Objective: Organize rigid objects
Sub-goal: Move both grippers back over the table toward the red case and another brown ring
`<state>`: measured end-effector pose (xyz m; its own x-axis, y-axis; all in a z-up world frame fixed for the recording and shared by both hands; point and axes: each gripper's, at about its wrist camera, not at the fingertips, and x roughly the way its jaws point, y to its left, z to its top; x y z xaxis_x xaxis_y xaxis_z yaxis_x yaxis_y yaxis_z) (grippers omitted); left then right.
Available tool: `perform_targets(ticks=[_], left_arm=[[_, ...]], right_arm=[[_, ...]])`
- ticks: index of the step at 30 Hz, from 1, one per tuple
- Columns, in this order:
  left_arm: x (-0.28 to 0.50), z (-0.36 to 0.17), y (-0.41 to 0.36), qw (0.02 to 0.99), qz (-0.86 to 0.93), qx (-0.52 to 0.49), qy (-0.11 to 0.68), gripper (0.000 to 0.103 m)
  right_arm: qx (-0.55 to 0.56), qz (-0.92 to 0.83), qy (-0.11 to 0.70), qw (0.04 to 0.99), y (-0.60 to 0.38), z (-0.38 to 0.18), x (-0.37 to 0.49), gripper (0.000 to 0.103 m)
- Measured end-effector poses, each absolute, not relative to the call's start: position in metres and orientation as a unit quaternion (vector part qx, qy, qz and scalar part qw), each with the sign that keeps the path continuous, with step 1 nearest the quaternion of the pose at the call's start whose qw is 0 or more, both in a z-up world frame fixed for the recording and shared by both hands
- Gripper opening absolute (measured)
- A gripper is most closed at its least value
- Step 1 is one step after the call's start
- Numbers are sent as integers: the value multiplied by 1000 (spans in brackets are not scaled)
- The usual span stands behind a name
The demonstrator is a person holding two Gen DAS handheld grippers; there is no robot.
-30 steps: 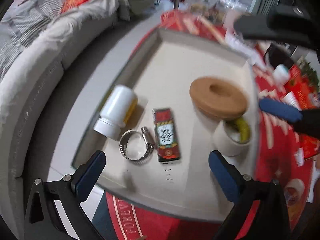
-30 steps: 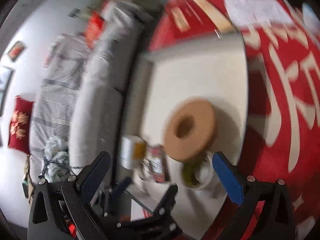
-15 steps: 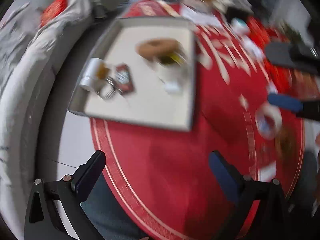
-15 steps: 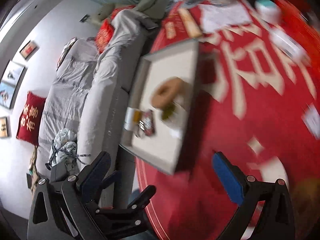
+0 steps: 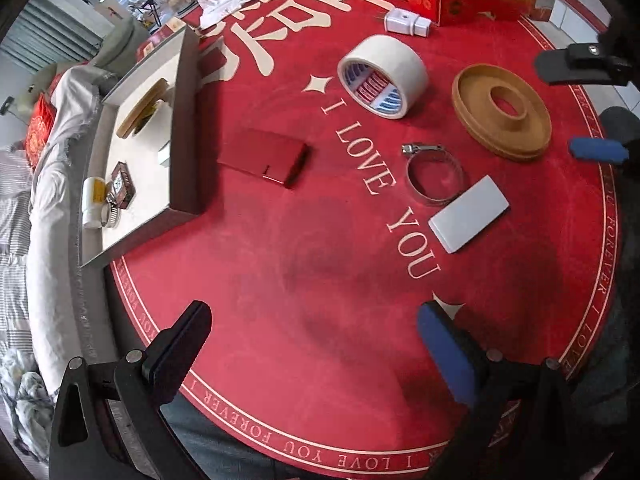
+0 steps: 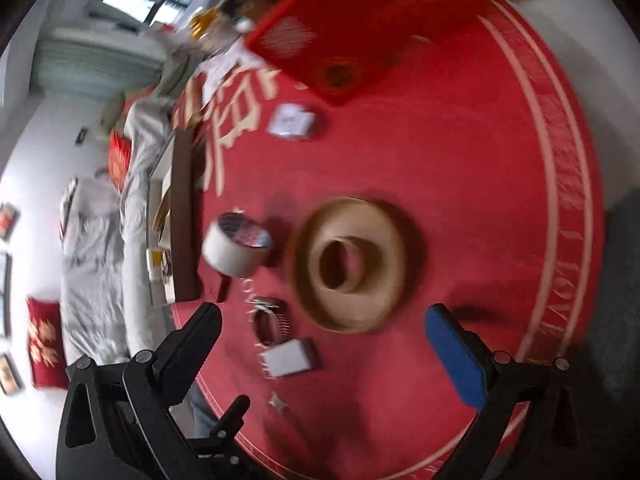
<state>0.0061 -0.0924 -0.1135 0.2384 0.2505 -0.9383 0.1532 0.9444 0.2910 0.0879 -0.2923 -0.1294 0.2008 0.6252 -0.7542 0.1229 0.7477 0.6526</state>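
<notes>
Item: rigid objects awaiting sorting, on round red tablecloth (image 5: 320, 280).

Loose group, ahead and right of the left gripper (image 5: 312, 344): wooden ring (image 5: 502, 116); tape roll (image 5: 382, 76), on its side; hose clamp (image 5: 434, 178), touching the white card (image 5: 468, 214); red flat box (image 5: 262, 156), ahead, just beside the tray.

Tray (image 5: 184, 136), far left of the left gripper: already holds a second wooden ring (image 5: 142, 108), a white bottle (image 5: 91, 202), a second clamp and a small printed box.

Grippers: left wide open, holding nothing. Right gripper (image 6: 320, 344) likewise wide open and empty, hovering with the wooden ring directly ahead between its fingers; view blurred.

Change: a second ago both cameras sat close over the tray; both have since swung back over the loose group. Judged meaning: one deposit finished, the next pick beginning, probably the wooden ring.
</notes>
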Motion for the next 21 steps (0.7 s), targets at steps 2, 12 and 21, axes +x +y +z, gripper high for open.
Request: perform_targets(ticks=[2,12,21], left_arm=[[6,-114,-91,770,37,161,617,103],[7,-131,-56,772,50,49,632,103],[1,-132,-37,795,30,-25,605,103]], right_arm=[[342,177,598,703,-303,-135,85,102],[378,194,572,701,-308,-136,82,102],[419,231,553,682,-313,-133,73,102]])
